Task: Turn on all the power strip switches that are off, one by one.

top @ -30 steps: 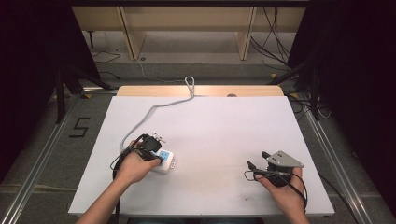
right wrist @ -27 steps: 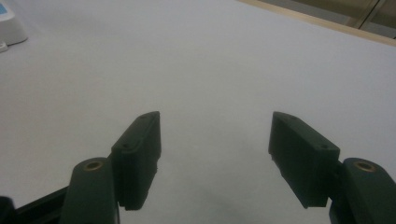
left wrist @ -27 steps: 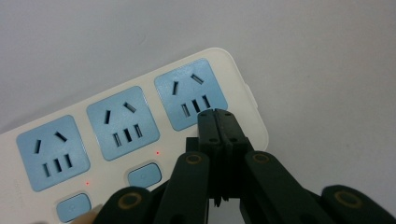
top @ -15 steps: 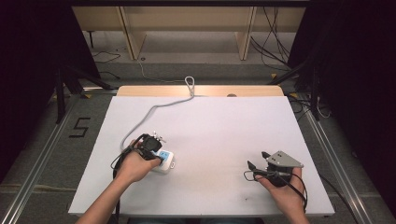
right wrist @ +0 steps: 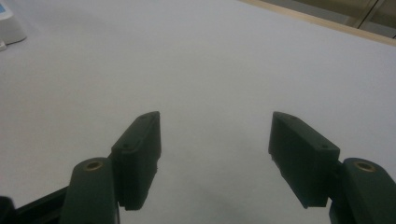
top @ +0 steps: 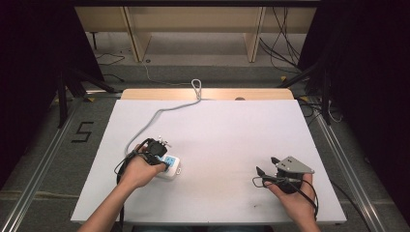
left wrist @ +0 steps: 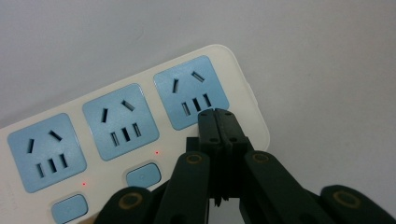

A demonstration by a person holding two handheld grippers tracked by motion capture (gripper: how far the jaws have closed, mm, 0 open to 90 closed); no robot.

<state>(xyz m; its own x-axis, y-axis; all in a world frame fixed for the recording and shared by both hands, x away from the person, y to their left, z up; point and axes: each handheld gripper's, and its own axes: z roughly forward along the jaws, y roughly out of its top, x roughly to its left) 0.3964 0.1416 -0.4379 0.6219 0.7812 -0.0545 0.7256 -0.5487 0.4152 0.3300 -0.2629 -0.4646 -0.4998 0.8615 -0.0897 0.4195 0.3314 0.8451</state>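
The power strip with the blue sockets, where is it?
The power strip lies on the white table at the left of the high view, under the left gripper. In the left gripper view, its closed jaws hover over the end socket.

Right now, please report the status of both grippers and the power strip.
Left gripper shut, tips over power strip. Right gripper open, holding nothing, over bare table. Nothing blocking.

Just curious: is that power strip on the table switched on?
Seemingly on, at least partly: the power strip shows small red lights beside two of its blue buttons. The shut left claw rests above it.
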